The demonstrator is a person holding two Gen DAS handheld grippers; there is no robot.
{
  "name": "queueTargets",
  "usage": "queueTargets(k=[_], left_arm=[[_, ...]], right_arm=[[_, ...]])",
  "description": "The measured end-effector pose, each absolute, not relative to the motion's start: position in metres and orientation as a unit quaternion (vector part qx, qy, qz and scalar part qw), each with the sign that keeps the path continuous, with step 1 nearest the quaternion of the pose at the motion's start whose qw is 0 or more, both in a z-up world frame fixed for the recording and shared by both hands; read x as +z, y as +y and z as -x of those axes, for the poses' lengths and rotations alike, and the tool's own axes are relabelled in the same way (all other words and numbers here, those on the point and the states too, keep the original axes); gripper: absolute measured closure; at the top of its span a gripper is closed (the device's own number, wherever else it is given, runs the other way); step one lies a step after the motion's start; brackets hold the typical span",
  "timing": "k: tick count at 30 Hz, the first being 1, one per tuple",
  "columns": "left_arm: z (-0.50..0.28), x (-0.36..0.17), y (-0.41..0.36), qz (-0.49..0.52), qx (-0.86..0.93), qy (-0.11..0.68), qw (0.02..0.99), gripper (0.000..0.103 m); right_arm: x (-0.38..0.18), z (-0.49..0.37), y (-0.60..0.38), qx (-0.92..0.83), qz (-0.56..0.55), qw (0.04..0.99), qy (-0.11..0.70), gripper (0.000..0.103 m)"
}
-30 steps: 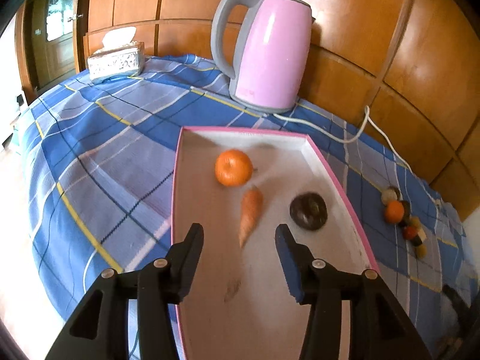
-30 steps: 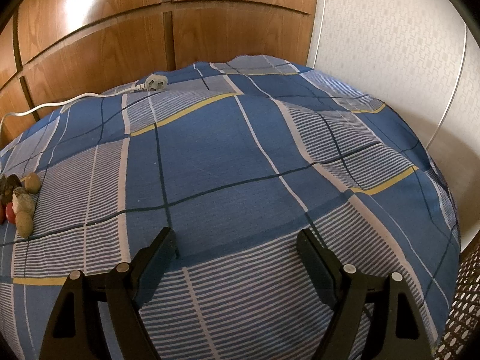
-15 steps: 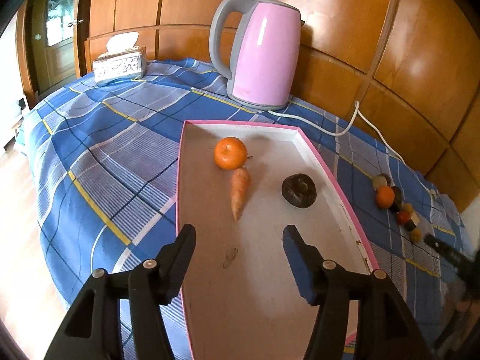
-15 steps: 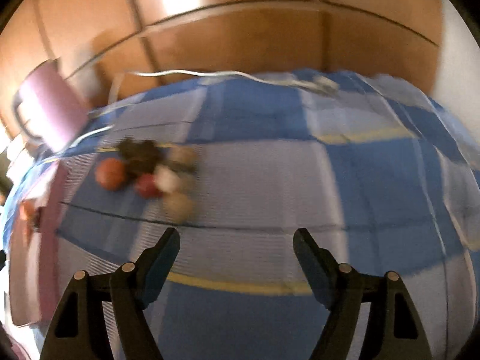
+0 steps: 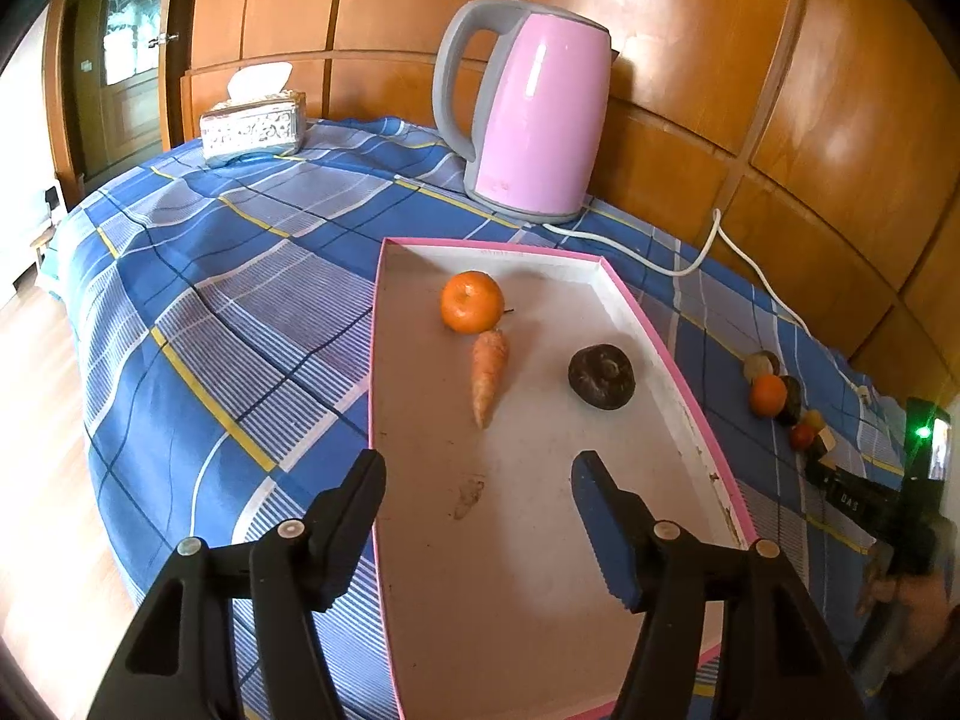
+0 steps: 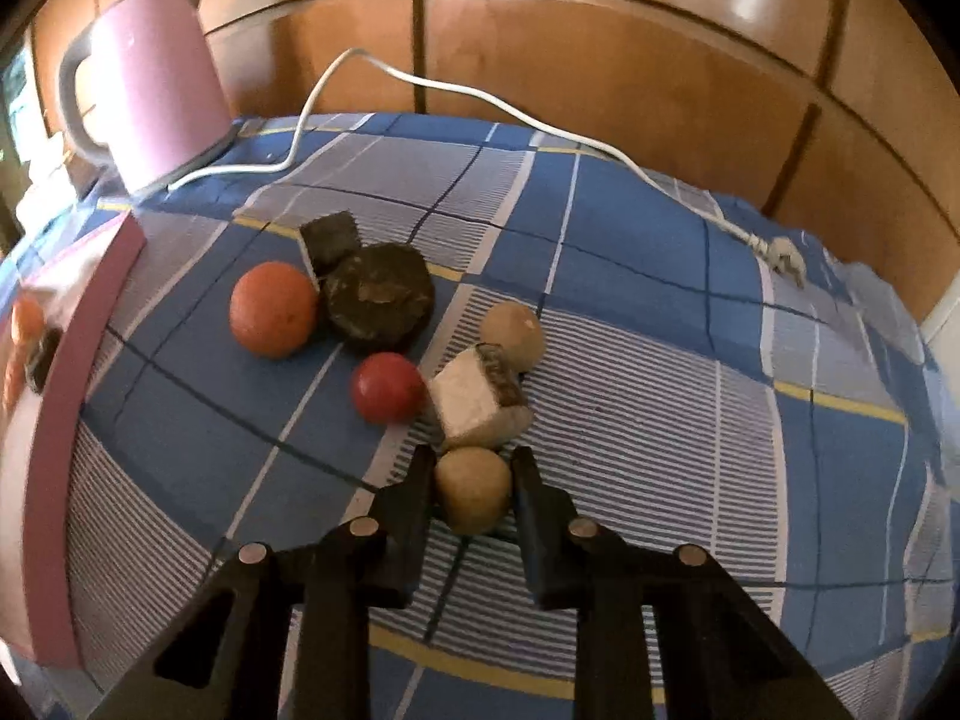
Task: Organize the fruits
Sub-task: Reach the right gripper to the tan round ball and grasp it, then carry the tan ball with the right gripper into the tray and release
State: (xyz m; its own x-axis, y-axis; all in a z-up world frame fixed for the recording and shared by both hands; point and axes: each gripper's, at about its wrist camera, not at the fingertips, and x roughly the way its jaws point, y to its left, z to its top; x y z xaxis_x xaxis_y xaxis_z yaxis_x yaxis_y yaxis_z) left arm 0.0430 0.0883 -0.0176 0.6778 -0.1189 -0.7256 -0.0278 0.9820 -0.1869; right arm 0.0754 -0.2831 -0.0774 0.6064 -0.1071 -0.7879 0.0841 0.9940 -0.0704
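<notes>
Glossy wood panelling (image 5: 690, 48), woven checked cloth (image 5: 240, 276)

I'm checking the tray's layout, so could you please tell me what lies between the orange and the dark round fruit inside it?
In the left wrist view, a carrot lies between the orange and the dark round fruit, touching the orange; bare tray floor separates it from the dark fruit.

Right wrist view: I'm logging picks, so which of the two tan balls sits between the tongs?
The nearer tan ball, clamped by the right tongs. The other tan ball lies free beyond the white cube.

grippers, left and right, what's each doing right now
Left gripper: opening, nothing between its jaws, above the pink tray.
Right gripper: shut on the tan ball.
</notes>
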Motion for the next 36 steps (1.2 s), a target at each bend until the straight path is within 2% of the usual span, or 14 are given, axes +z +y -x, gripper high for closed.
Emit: queueTargets(k=[9,26,36], left_arm=[[-0.037,-0.019,0.089,0.097,-0.025,0.403,0.91,0.037],[-0.031,-0.028,0.1,0.119,0.003,0.409,0.905,0.026],[-0.03,-0.03,0.108,0.128,0.011,0.406,0.905,0.026]], right_arm=[[-0.076,-0.06,-0.288,-0.041,-0.007,0.899,0.435,0.078],[-0.075,-0.031,-0.274,0.005,-0.03,0.897,0.44,0.078],[-0.034,-0.033,-0.211,0.115,-0.022,0.907,0.404,0.078]])
